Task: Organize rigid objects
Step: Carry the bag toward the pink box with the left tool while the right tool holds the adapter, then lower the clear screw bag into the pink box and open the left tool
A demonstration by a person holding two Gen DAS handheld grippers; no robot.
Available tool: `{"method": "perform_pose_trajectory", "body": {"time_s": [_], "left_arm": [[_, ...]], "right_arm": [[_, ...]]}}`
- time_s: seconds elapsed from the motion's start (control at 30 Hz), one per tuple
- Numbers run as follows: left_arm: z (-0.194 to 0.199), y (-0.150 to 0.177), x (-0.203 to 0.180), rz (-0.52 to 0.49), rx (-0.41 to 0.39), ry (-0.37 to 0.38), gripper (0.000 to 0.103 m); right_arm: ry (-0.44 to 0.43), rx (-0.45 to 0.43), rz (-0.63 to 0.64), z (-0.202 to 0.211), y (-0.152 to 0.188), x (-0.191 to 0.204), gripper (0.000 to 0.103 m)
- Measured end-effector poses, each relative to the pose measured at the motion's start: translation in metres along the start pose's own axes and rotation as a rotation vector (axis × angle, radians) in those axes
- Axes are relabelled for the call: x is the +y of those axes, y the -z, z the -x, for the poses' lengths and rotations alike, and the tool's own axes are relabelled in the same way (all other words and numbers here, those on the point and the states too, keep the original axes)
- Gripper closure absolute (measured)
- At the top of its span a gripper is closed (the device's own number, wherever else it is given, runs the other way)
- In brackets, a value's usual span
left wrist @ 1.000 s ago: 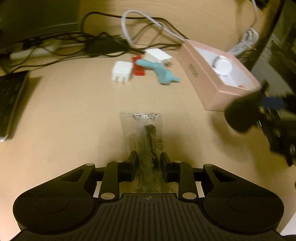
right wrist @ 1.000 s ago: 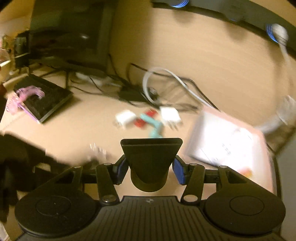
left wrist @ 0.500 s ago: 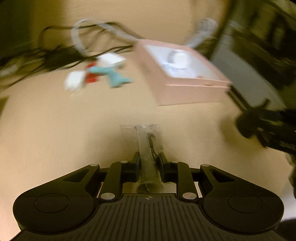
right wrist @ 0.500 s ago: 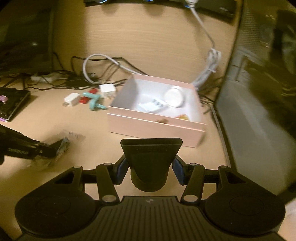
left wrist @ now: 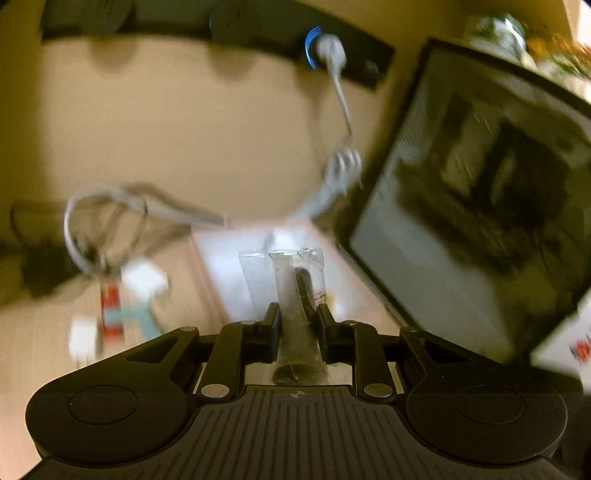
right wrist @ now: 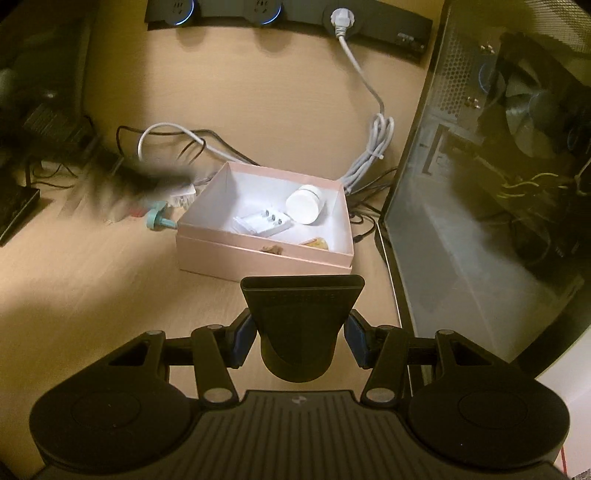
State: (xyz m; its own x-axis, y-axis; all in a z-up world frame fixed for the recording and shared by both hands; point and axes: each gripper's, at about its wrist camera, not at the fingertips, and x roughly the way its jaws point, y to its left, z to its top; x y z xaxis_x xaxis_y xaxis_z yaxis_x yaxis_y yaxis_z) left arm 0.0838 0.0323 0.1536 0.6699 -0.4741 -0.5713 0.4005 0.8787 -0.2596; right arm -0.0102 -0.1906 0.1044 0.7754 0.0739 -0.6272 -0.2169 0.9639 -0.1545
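Observation:
My left gripper [left wrist: 294, 321] is shut on a clear plastic bag with a dark tool inside [left wrist: 291, 280], held in the air in front of the pink box [left wrist: 221, 266]. The left wrist view is blurred. In the right wrist view the left gripper shows as a dark blur [right wrist: 147, 179] left of the pink box [right wrist: 258, 258]. My right gripper [right wrist: 301, 332] is shut on a black flared nozzle [right wrist: 301, 314], held above the desk in front of the box. The box holds a white jar [right wrist: 304, 206], a white plug part [right wrist: 267, 223] and small bits.
White chargers [left wrist: 144, 280], a red piece [left wrist: 110, 314] and a teal piece [right wrist: 159, 219] lie left of the box. Cables [right wrist: 373, 144] run to a wall socket strip [right wrist: 288, 14]. A computer case [right wrist: 498, 166] stands at the right. A keyboard [right wrist: 14, 206] lies at far left.
My left gripper has lifted the bag off the desk and swung it up towards the pink box. My right gripper has kept the nozzle and steadied facing the box.

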Motion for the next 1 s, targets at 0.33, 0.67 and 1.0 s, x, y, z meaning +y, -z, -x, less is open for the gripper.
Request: {"method": "perform_pose_trajectory", "body": {"time_s": [0.33,0.67,1.0], "left_arm": [[-0.084,-0.044,0.006,0.045,0.038,-0.028,0.080],[-0.137,-0.018,0.023,0.135,0.132,-0.072,0.078],[-0.066,0.028,0.031,0.168,0.049,-0.059,0.078]], "right_arm": [[0.034,0.021,-0.054,0.006,0.020,-0.010,0.051],[0.085,0.080,-0.119,0.006,0.039,-0.029,0.051],[0.027,0.074,-0.096,-0.016,0.021,-0.027,0.051]]}}
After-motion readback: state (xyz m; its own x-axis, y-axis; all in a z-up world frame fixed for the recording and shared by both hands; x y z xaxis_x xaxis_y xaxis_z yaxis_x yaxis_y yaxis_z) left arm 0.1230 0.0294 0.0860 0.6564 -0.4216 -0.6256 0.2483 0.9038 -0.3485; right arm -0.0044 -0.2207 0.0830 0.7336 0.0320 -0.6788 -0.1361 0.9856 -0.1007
